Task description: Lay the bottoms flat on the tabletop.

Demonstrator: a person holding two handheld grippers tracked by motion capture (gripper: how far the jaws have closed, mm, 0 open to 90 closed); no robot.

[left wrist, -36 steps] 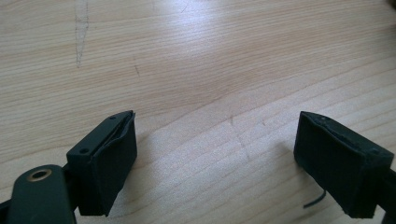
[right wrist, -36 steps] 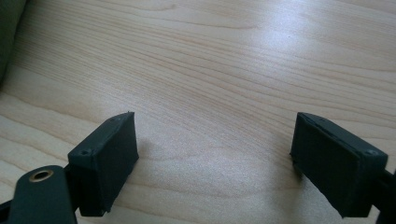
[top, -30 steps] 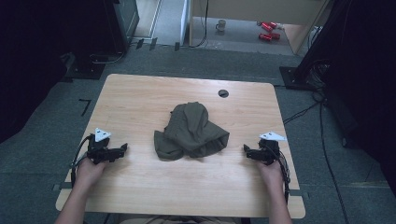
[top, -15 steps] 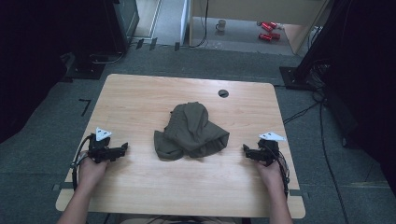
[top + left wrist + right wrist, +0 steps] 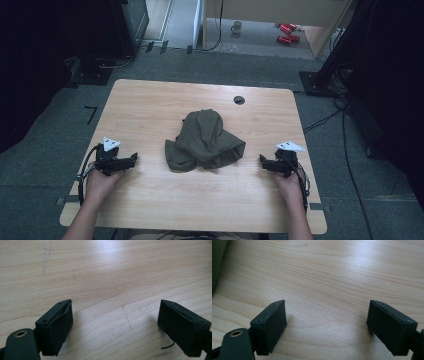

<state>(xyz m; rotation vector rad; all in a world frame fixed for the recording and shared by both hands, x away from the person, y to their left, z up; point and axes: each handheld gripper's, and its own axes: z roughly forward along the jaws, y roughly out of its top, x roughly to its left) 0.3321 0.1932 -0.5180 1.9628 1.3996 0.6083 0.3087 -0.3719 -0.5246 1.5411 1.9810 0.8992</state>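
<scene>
At the middle of the high view, a crumpled olive-green cloth (image 5: pixel 205 142) is lying on the wooden bench (image 5: pixel 150 105). Toward the lower left of the frame, the left tongs (image 5: pixel 131 159) are resting on the bench, jaws gaping wide over bare wood. Toward the lower right, the right tongs (image 5: pixel 263 161) are likewise sitting open, apparently pointing at the cloth, well apart from it.

Soft overhead glare on the table (image 5: pixel 120 262); dim, dark surroundings; slightly blurry high view.
</scene>
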